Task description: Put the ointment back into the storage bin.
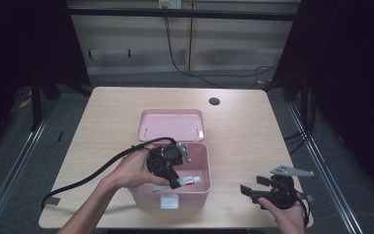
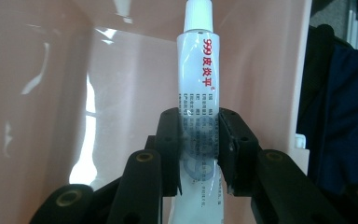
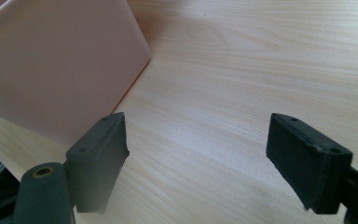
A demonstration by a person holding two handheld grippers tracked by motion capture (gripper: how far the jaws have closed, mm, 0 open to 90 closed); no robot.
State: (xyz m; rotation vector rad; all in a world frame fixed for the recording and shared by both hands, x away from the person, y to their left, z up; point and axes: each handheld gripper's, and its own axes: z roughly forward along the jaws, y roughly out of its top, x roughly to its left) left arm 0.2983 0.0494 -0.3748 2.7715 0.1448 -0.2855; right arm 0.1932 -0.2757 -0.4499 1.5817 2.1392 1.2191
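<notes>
High view: pink box (image 1: 195, 187) on the light wooden desk (image 1: 233, 122), lid (image 1: 171, 125) thrown back behind it. Left gripper (image 1: 177, 183) lowered into the box from the near-left side, held by the left hand (image 1: 134, 170), black cable (image 1: 87, 178) trailing off to the left of the box. White tube (image 1: 191, 181) lying low inside the box, at the gripper's tip. Right gripper (image 1: 253, 192) held low over the desk well to the right of the box, near the front edge, grey plate (image 1: 291, 171) on top.

Left gripper view: left gripper (image 2: 199, 140) clenched on the white tube (image 2: 199, 84), pads pressed against both sides of the tube's lower half. Tube seen upright in this picture, white cap (image 2: 198, 14) farthest from the gripper, red and dark print down its body. Pink inner walls of the box (image 2: 121, 84) all round behind the tube.

Right gripper view: right gripper (image 3: 196, 154) released, jaws spread wide with bare desk (image 3: 223, 70) between them. Outer wall of the pink box (image 3: 60, 70) up and to the left of the gripper, apart from it.
</notes>
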